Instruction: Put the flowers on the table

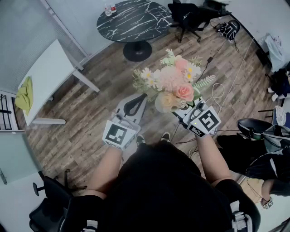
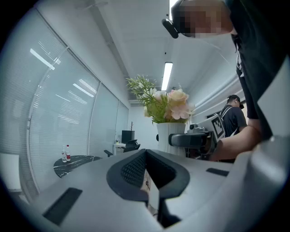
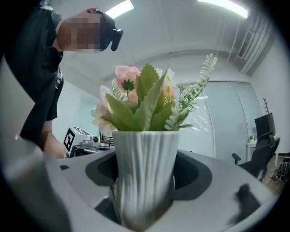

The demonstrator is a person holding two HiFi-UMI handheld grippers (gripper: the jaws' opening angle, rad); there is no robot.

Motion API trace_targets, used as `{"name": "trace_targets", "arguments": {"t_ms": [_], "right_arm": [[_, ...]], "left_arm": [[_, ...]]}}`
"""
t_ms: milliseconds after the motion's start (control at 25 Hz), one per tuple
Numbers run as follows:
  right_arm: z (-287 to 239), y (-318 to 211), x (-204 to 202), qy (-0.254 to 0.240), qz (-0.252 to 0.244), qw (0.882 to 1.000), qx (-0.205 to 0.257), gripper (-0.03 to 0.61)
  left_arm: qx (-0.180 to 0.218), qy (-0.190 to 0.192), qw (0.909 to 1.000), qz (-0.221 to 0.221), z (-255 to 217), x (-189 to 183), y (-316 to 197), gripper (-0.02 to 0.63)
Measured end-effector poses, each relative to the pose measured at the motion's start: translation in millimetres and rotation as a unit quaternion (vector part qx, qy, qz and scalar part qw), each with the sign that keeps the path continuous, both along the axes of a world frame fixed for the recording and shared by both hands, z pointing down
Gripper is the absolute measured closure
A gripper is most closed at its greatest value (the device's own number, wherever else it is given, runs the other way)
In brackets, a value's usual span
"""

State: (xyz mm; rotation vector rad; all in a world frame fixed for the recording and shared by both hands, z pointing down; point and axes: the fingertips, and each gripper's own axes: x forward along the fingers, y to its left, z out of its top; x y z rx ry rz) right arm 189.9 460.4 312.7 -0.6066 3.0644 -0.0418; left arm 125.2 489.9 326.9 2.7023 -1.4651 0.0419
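Note:
A bunch of pink, white and peach flowers (image 1: 172, 81) with green sprigs stands in a white ribbed vase (image 3: 144, 172). My right gripper (image 1: 181, 108) is shut on the vase, holding it upright in the air above the wooden floor; its jaws stand wide on either side of the vase body. My left gripper (image 1: 136, 103) hangs just left of the bouquet, shut with nothing in it. From the left gripper view, the vase (image 2: 170, 133), the flowers (image 2: 165, 104) and the right gripper (image 2: 195, 139) appear beyond the shut jaw tips. A round black marble table (image 1: 133, 20) stands ahead.
Two small bottles (image 1: 110, 9) sit on the marble table. A white table (image 1: 45, 77) with a yellow-green cloth (image 1: 25, 95) is at the left. Office chairs (image 1: 188, 18), cables (image 1: 217, 90) on the floor and another person (image 1: 267, 167) at the right border the space.

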Motion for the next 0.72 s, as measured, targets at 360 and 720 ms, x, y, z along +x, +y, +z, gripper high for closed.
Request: {"name": "trace_targets", "arguments": {"t_ms": [360, 720], "right_arm": [[7, 4, -12, 0.006, 0.001, 1.000, -0.015, 0.236], [10, 13, -40, 0.011, 0.003, 1.000, -0.013, 0.236]], "left_arm": [[-0.001, -0.003, 1.0000, -0.009, 3, -17, 5, 0.601], [0.005, -0.003, 1.0000, -0.007, 5, -46, 9, 0.601]]}}
